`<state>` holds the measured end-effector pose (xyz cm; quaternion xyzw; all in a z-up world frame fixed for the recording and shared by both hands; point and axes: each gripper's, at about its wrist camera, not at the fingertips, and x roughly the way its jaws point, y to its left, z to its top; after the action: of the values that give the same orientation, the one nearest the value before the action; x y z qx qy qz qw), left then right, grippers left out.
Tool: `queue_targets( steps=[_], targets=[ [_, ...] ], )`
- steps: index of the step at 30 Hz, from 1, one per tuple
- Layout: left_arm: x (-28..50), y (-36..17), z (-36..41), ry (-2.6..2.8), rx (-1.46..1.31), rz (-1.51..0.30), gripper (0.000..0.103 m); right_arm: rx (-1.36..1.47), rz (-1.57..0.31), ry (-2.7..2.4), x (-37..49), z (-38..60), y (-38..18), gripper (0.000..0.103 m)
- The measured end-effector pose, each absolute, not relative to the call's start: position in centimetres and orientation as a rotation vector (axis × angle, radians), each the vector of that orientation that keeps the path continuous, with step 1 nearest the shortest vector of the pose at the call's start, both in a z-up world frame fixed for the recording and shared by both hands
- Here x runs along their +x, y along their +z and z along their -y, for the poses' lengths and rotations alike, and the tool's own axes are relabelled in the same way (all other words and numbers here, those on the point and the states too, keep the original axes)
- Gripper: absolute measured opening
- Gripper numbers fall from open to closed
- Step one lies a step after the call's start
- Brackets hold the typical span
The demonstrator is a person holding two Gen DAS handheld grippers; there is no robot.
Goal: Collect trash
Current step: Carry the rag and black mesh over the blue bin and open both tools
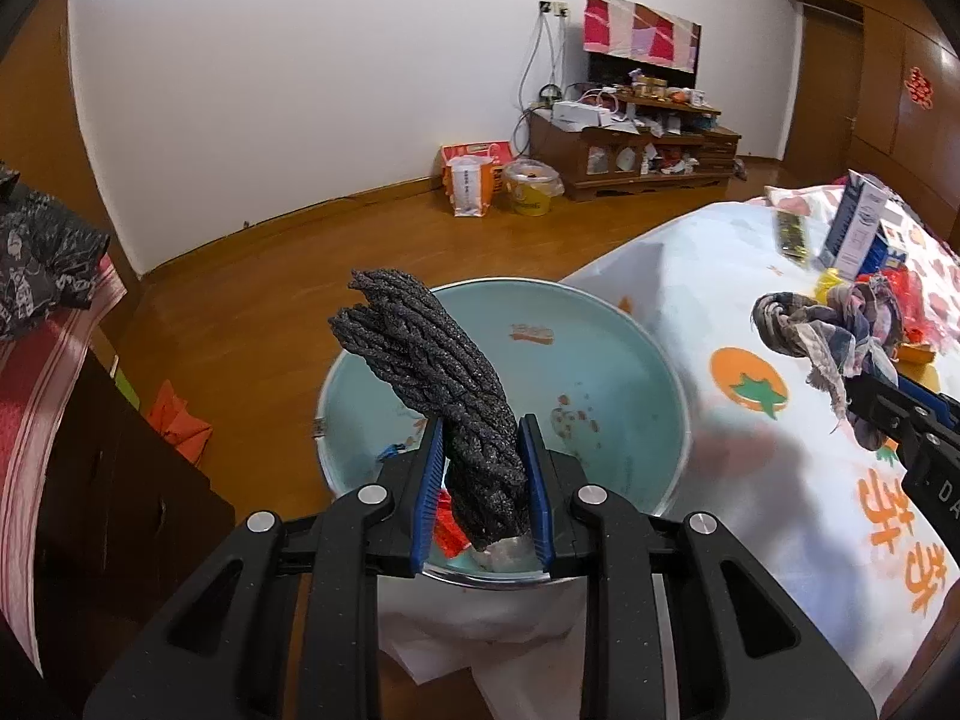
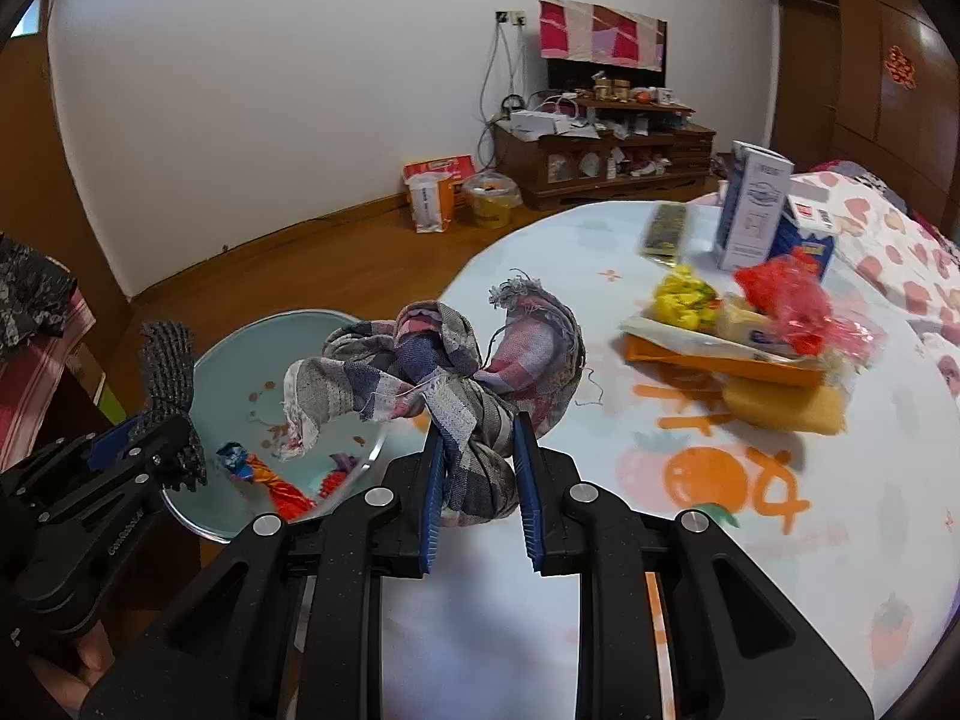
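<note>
White walls and a wooden floor are framing a round table (image 2: 600, 630) under a fruit-printed cloth. Beside its edge a pale blue basin (image 1: 600, 360) is waiting, holding crumpled red and blue wrappers (image 2: 282, 480). Over it, the left gripper (image 1: 483, 486) is pinching a dark braided bundle (image 1: 432, 372), while the right gripper (image 2: 480, 474), above the table's edge, is clamping a knotted plaid rag (image 2: 444, 384). Each piece probably wants releasing only once it is hanging squarely above the basin, not its rim. More litter (image 2: 768, 336) is lying farther across the table.
</note>
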<state>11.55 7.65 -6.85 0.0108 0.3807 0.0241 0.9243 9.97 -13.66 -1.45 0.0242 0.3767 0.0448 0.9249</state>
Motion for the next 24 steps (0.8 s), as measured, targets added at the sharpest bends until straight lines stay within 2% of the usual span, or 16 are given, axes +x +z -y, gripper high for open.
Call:
queue_targets(
  steps=[24],
  targets=[
    [14.0, -9.5, -10.8, 0.077, 0.011, -0.857, 0.025, -0.050, -0.847, 0.190, 14.2, 7.1, -4.3, 0.023]
  ],
)
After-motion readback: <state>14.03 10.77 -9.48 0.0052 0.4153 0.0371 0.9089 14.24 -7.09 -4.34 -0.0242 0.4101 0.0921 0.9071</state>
